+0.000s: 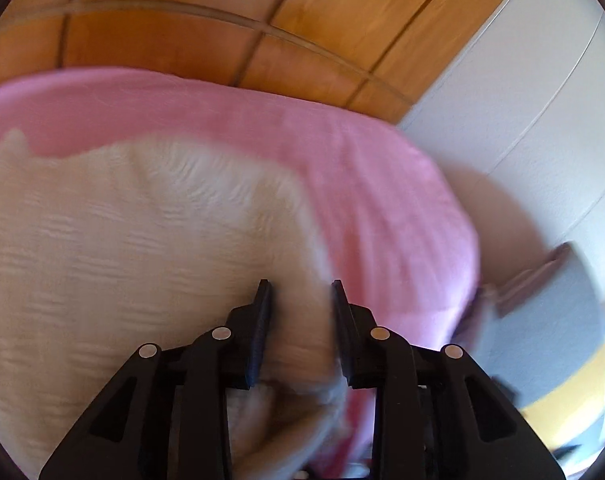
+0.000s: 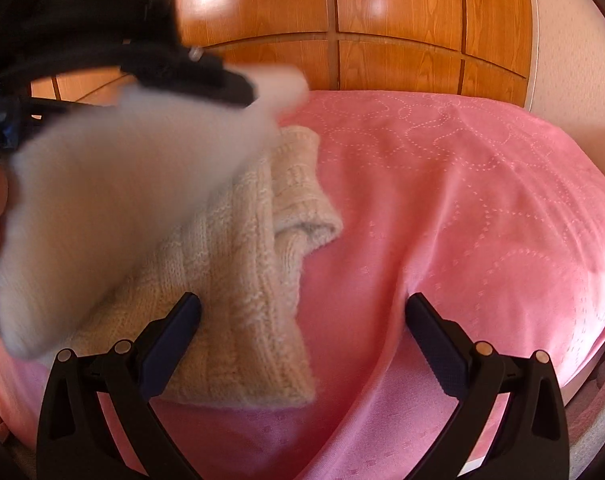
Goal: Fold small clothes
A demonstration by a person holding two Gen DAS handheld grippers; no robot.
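Note:
A cream knitted sweater [image 2: 238, 280] lies on the pink bedspread [image 2: 462, 208], left of the middle. My left gripper [image 1: 300, 294] is shut on a fold of the sweater [image 1: 142, 240] and lifts it; the raised part shows blurred in the right wrist view [image 2: 114, 184], with the left gripper [image 2: 238, 86] above it. My right gripper [image 2: 302, 304] is open and empty, low over the bed, its left finger [image 2: 182, 320] over the sweater's lower part.
A wooden panelled headboard [image 2: 382, 20] stands behind the bed. A white wall or wardrobe [image 1: 522, 100] is on the right. A grey and yellow object [image 1: 554, 340] lies beside the bed's right edge.

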